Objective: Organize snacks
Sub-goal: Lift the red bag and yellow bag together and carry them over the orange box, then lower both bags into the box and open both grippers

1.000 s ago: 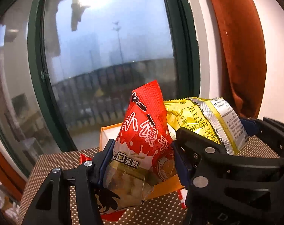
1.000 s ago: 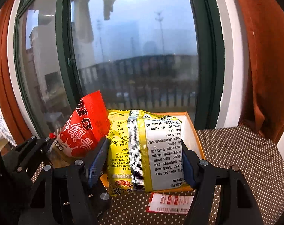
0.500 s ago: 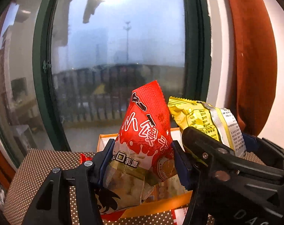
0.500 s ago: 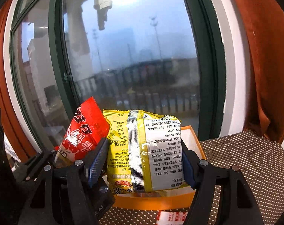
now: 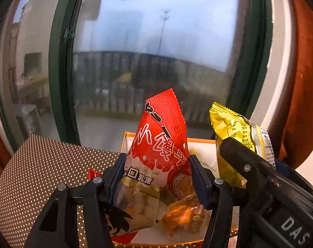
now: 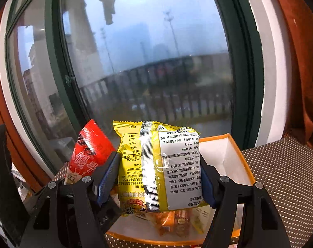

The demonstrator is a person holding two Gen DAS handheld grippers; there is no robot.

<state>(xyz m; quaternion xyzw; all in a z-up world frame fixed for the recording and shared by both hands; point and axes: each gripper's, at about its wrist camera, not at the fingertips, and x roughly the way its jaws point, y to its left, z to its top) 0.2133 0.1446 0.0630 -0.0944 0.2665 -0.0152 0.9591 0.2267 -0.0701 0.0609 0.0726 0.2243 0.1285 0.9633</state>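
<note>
My left gripper (image 5: 156, 177) is shut on a red snack packet (image 5: 158, 144) with white lettering and a clear bottom, held upright over the orange box (image 5: 168, 242). My right gripper (image 6: 159, 175) is shut on a yellow snack packet (image 6: 158, 165), its silver printed back facing the camera, above the same orange box (image 6: 247, 173). The two packets hang side by side: the yellow packet (image 5: 232, 130) shows at the right of the left wrist view, the red packet (image 6: 88, 155) at the left of the right wrist view. Several small wrapped snacks (image 6: 173, 221) lie in the box.
The box has white inner walls and stands on a brown dotted tablecloth (image 5: 38, 169) before a large dark-green-framed window (image 6: 59, 82). A rust-coloured curtain (image 6: 307, 72) hangs at the right. The cloth (image 6: 286, 181) stretches right of the box.
Both grippers have carried their packets forward over the orange box, which now lies beneath them. The red label card at the box's near side has dropped out of view.
</note>
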